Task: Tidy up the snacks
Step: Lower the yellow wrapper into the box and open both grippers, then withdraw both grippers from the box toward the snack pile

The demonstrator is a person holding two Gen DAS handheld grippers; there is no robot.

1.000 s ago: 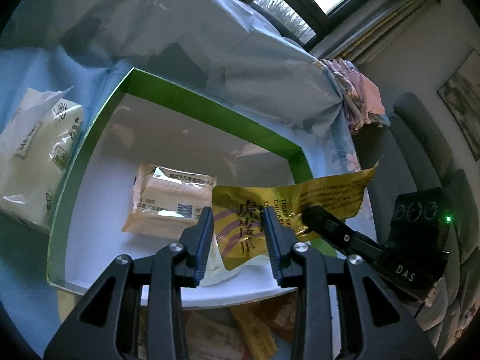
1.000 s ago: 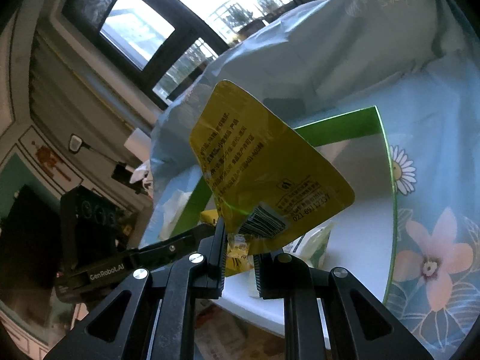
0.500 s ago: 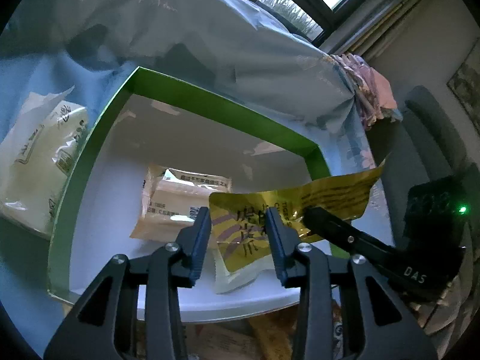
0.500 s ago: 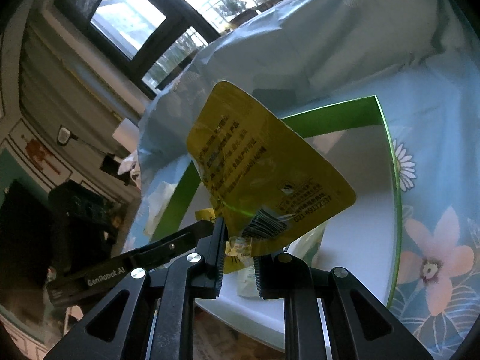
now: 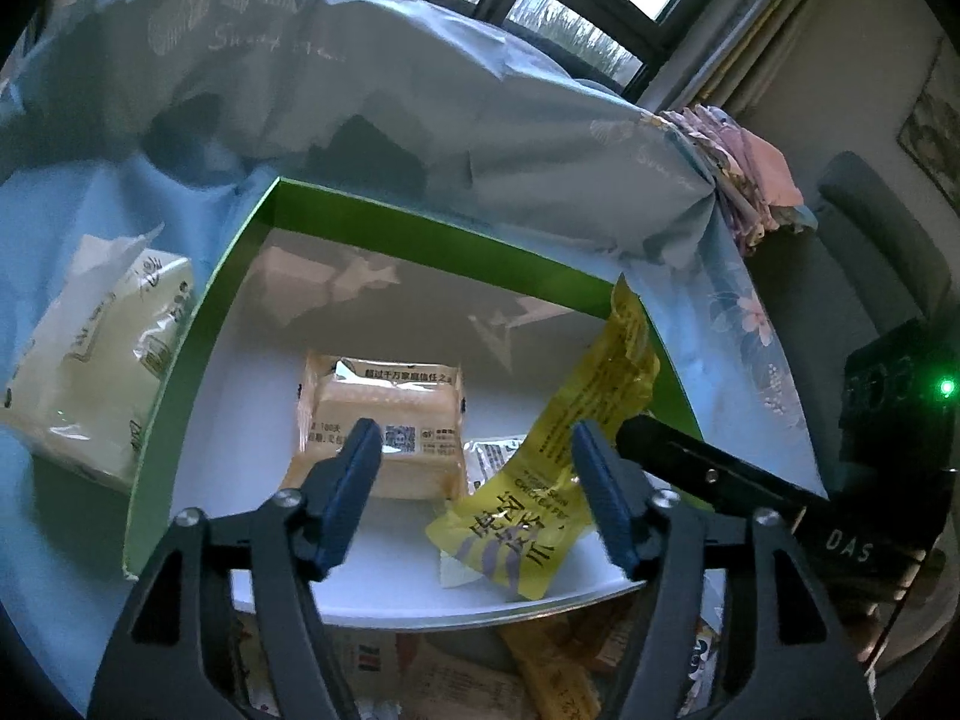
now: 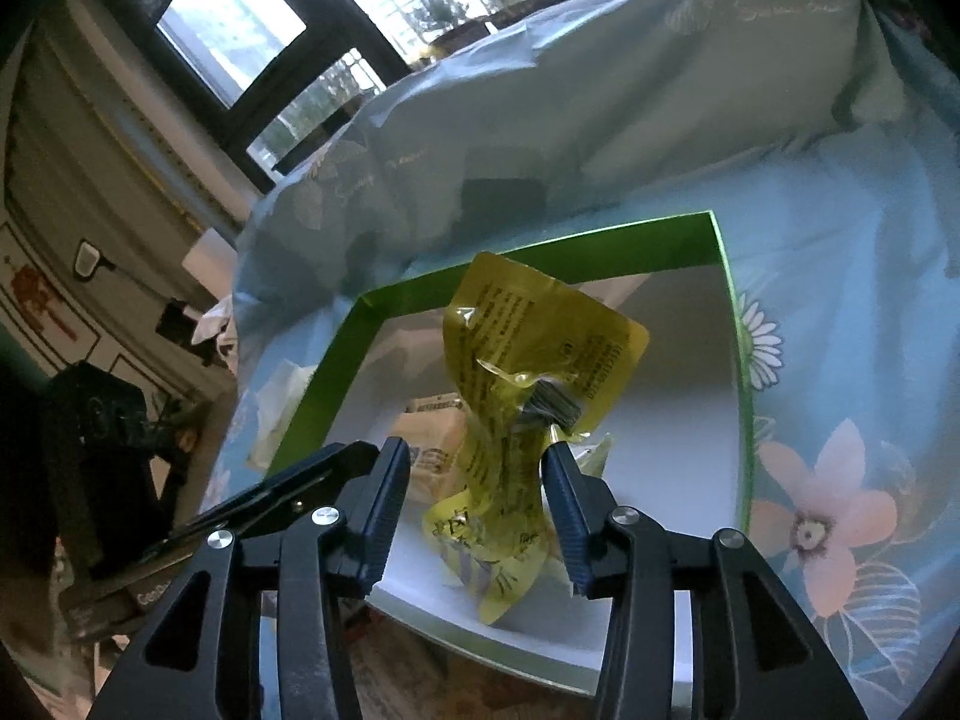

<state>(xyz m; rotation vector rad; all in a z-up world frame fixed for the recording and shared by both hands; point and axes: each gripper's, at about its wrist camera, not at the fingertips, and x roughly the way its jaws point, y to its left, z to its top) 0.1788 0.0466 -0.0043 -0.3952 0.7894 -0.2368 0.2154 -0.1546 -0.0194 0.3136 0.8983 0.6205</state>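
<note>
**Left wrist and right wrist views: yellow pouch let go over the green-rimmed box**

Left wrist view, from the far left: a pale tissue pack [image 5: 99,360] lies on the blue floral cloth [image 5: 72,222], well to the left of the left gripper [image 5: 477,456] and outside the green-rimmed box [image 5: 198,324]. Straight ahead of the left finger, a beige wrapped snack [image 5: 384,402] lies flat on the box's white floor. The left gripper's jaws have just been opening and now stand wide, with nothing pressed between them. Just ahead of the right finger, the yellow pouch [image 5: 558,480] stands crumpled and tilted, its lower end on the box floor and its upper end leaning toward the box's right wall. A small silvery packet [image 5: 495,456] peeks out between the beige snack and the pouch. At the far right, the right gripper's black finger reaches in beside the pouch. Below the fingers, more snack packets [image 5: 540,678] lie outside the box's near edge.

Right wrist view: the left gripper's body shows at the far left. The right gripper [image 6: 474,468] has also just been opening; its jaws stand apart with the yellow pouch between them. Whether the right finger touches the pouch I cannot tell. To the right, the box wall and flowered cloth.
</note>
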